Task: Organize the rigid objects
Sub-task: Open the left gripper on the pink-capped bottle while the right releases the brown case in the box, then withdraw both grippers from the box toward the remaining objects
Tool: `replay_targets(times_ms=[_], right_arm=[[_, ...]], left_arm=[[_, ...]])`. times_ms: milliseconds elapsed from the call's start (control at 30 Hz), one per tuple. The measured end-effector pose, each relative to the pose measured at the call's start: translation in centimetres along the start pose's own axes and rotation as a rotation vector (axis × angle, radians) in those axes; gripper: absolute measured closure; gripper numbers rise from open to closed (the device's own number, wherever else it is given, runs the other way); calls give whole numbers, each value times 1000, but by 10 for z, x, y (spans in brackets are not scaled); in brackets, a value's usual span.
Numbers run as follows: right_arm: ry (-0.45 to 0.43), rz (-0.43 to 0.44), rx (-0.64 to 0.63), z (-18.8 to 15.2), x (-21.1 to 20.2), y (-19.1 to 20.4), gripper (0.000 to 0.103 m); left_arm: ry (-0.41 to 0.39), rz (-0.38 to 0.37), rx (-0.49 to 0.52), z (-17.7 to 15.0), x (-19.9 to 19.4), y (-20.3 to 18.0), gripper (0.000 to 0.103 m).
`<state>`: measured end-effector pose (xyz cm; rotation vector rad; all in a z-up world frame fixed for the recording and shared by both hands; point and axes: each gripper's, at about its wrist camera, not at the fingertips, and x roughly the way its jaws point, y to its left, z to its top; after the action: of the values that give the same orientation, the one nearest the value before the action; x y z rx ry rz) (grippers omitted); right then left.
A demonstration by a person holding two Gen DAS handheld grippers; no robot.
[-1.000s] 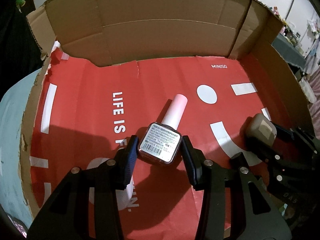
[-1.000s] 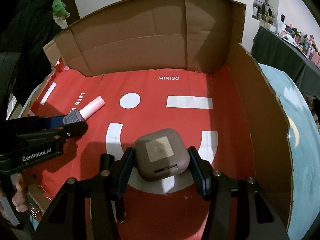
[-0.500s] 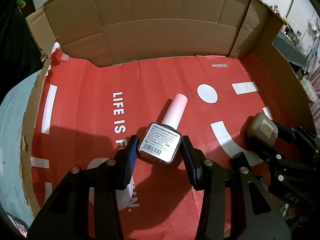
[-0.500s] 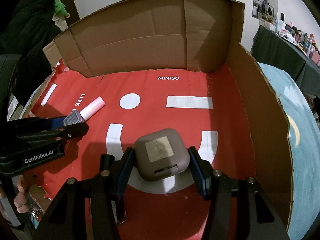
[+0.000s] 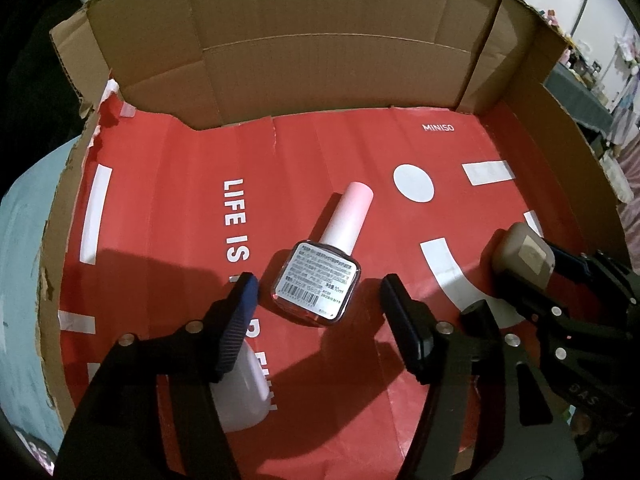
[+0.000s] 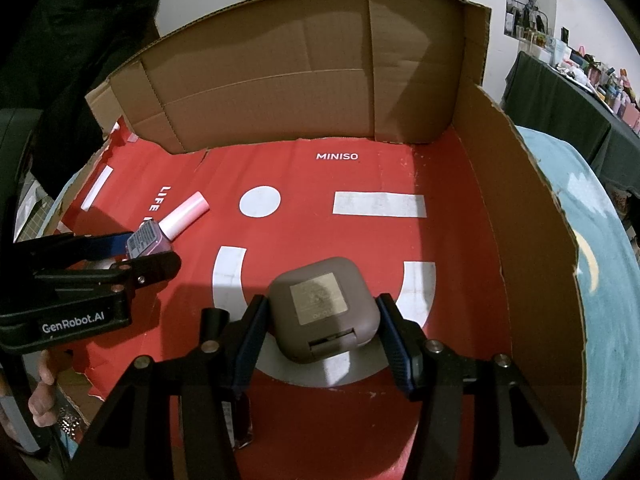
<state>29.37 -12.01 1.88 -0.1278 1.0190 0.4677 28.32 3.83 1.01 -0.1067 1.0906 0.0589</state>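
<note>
Your left tool (image 5: 316,298), jaws just opening, flanks the nail polish bottle (image 5: 320,276) lying on the red liner (image 5: 168,216); your right tool (image 6: 322,326) pinches the brown case (image 6: 322,310).

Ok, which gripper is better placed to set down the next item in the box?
Probably the right gripper: its jaws are shut on the brown case, low over the red liner. The left gripper has just been opening its jaws; the nail polish bottle lies free between them.

"MINISO" and "LIFE IS" on red liner (image 5: 192,208), "GenRobot.AI" on left gripper (image 6: 138,250), barcode label on bottle (image 5: 316,280)
</note>
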Motion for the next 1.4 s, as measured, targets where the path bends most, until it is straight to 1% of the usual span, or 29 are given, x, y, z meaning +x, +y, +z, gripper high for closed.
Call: replay_targets(times_ms=[133,233,333,367,600,733,900,933,967,1033,1133,1233,1300,1333,1400], right_arm=[[0,0,0,0,0,0,45],[0,2,3,0,0,0,41],[-1,1,1,0,0,1,40],[-1,1,1,0,0,1,39],[-4,-2,-9,-3,0,5,34],[-4,-6,-7,-5,-1,7,30],[-5,-10,-2,-10,-4,7,27],[-5,-10,-3,-12,-6,8,25],[-6,-11,-4,-13,-7,8,23],[-11,-11,-5,-15,-9,10,22],[-17,-6,-2,-17,-14,10,19],[-21,-2,-2,-19,-18,11,17],[-25,5,-2,-21,-22,12,15],[-28,8,-2,-21,-24,12,13],[-38,16,-6,-23,-30,14,11]], left_arm=[[0,8,5,-1,0,-1,40],[-1,12,11,-2,0,-3,40],[1,31,17,-3,-1,-3,32],[2,32,17,-2,-1,-3,32],[10,47,14,-5,-2,-4,32],[17,39,20,-9,-6,-5,32],[9,49,33,-14,-11,-8,31],[13,55,36,-15,-12,-8,30],[16,60,38,-16,-12,-9,26],[17,67,40,-18,-13,-12,21],[14,76,34,-23,-15,-10,20],[2,67,19,-27,-22,-7,20],[-4,58,8,-30,-27,-5,13],[-11,51,0,-31,-30,-3,8],[-21,46,-9,-36,-37,1,6]])
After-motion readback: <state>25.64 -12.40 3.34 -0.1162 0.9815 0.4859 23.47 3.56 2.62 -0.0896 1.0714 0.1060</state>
